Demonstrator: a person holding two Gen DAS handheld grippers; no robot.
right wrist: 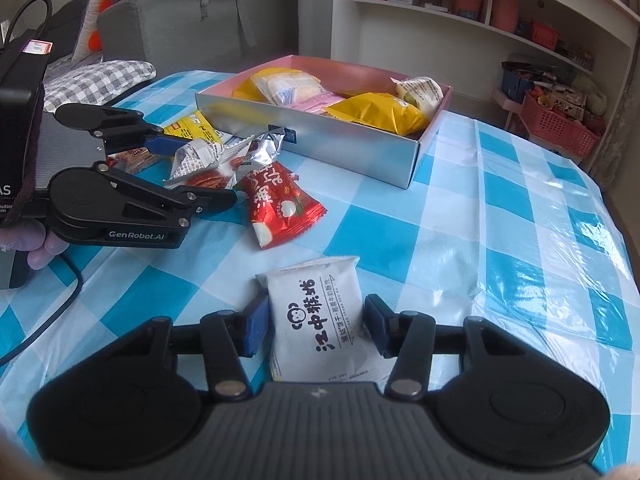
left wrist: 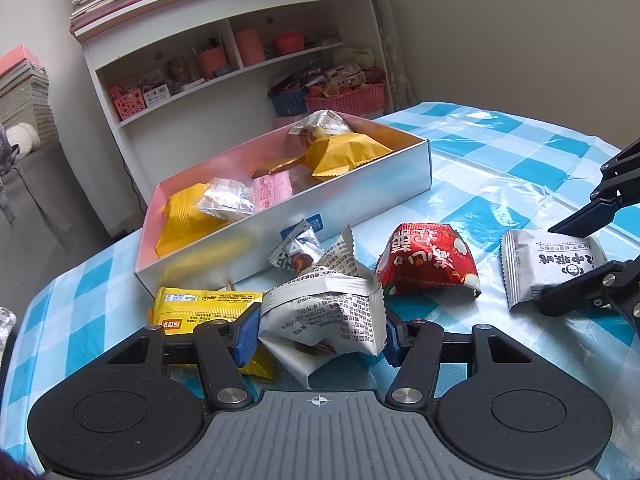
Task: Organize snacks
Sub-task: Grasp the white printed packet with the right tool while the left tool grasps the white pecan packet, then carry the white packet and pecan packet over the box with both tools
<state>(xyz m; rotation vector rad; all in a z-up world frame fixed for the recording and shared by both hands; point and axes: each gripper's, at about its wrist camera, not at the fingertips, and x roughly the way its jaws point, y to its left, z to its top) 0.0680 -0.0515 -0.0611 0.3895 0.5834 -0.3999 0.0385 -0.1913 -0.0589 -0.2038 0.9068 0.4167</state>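
A silver box [left wrist: 352,196] with a pink inside holds several snack packets; it also shows in the right wrist view [right wrist: 344,148]. My left gripper [left wrist: 320,330] is shut on a crumpled white snack packet with printed text [left wrist: 324,312]. A yellow packet [left wrist: 200,308] lies left of it, a small silver packet [left wrist: 298,250] beyond it, a red packet [left wrist: 428,262] to the right. My right gripper [right wrist: 316,324] is open, its fingers on either side of a white packet with black characters [right wrist: 316,312] that lies on the table. The left pad touches it; the right pad stands apart.
The table has a blue and white checked cloth [right wrist: 500,220]. A white shelf unit [left wrist: 240,60] with pink baskets stands behind the table. A grey sofa [right wrist: 192,12] is at the left in the right wrist view. A black cable [right wrist: 48,320] lies on the cloth.
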